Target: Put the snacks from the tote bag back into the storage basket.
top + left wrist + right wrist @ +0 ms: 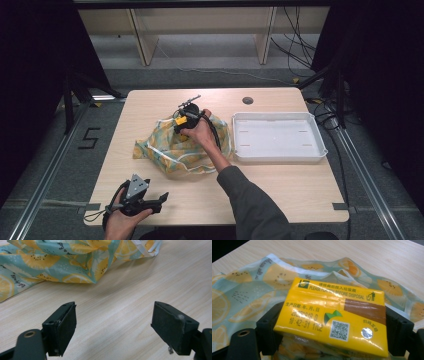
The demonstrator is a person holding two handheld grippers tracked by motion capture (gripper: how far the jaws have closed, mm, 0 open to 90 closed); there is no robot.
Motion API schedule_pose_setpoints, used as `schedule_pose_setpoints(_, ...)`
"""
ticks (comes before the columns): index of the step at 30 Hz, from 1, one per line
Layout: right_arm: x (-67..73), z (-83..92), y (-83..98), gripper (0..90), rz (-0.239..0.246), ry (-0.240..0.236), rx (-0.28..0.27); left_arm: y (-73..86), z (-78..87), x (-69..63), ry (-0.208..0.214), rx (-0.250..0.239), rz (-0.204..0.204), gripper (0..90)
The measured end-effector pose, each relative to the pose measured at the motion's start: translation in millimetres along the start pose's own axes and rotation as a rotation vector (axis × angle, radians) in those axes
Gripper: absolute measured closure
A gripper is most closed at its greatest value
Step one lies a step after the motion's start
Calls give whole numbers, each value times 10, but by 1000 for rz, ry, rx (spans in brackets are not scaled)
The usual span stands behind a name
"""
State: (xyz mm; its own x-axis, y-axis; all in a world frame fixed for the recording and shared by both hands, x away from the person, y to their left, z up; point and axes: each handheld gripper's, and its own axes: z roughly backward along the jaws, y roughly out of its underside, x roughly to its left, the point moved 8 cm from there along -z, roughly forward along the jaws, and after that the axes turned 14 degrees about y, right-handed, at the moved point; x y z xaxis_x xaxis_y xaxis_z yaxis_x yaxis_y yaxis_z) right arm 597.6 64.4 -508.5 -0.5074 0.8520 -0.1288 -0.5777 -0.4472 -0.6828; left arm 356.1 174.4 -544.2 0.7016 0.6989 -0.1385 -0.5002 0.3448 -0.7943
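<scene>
A teal cloth bag printed with lemon slices (172, 147) lies crumpled at the table's middle. My right gripper (181, 123) hovers over its far part, shut on a yellow tissue pack (332, 315) that sits between both jaws, just above the bag's opening (262, 290). The pack (180, 120) shows as a small yellow spot in the high view. Near the front left edge of the table my left gripper (161, 200) is held low and open, nothing between its fingers (61, 327). The bag's near corner (75, 262) lies ahead of it.
A white shallow tray (277, 152) stands right of the bag, nothing in it. A round cable hole (247, 100) marks the far side of the wooden table (280, 185). A black cable trails from the right gripper along the forearm.
</scene>
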Motion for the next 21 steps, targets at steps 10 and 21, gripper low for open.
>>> schedule_pose_setpoints(10, 11, -19, -5, 213, -17, 26, 1, 13, -12, -4, 11, 14, -18, 196)
schedule_pose_setpoints(21, -5, 27, -21, 290, 4, 77, -14, 17, -30, -12, 17, 10, -5, 196)
